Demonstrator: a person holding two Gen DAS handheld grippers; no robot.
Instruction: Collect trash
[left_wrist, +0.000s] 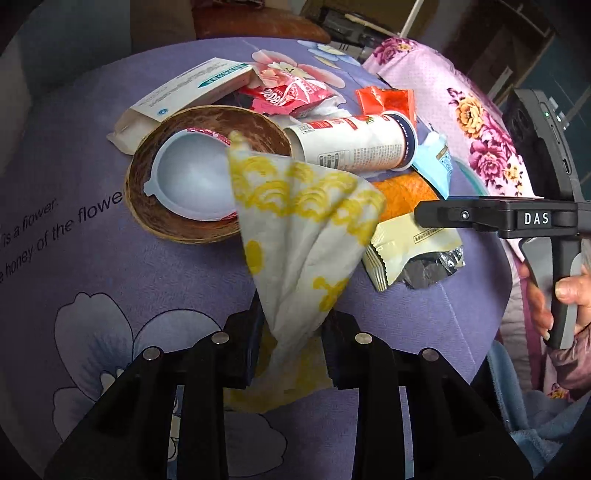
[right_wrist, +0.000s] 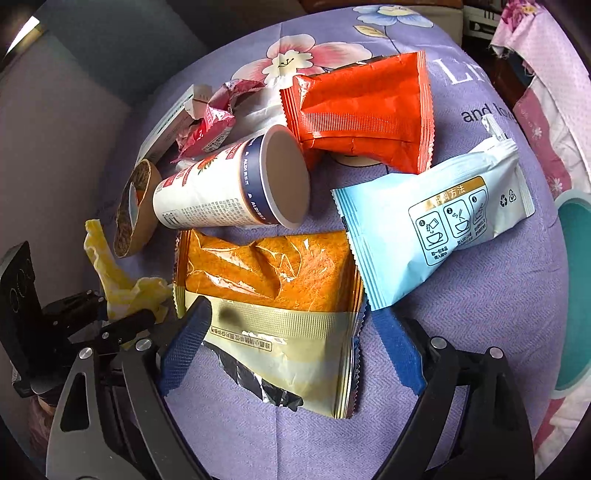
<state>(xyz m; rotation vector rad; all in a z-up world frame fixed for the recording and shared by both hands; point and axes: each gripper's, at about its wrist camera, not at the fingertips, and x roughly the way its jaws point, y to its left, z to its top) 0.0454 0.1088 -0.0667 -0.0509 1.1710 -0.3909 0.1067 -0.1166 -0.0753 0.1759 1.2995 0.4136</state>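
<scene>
- Setting was a home, likely a bedroom or living room.
- Purple flower-print bedsheet (left_wrist: 147, 280) covered the surface.
- Pink floral quilt (left_wrist: 476, 122) lay alongside.
- Snack wrappers (right_wrist: 362, 114) were scattered about.

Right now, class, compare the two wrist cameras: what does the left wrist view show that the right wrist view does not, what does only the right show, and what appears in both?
Only the left wrist view shows the white plastic lid lying in the wicker bowl, and the person's hand on the right tongs' handle.

Only the right wrist view shows the teal bin rim and the right tongs open over the orange snack bag.

Both show the paper cup lying on its side, the blue sachet, and the left tongs shut on the yellow-patterned napkin.
</scene>
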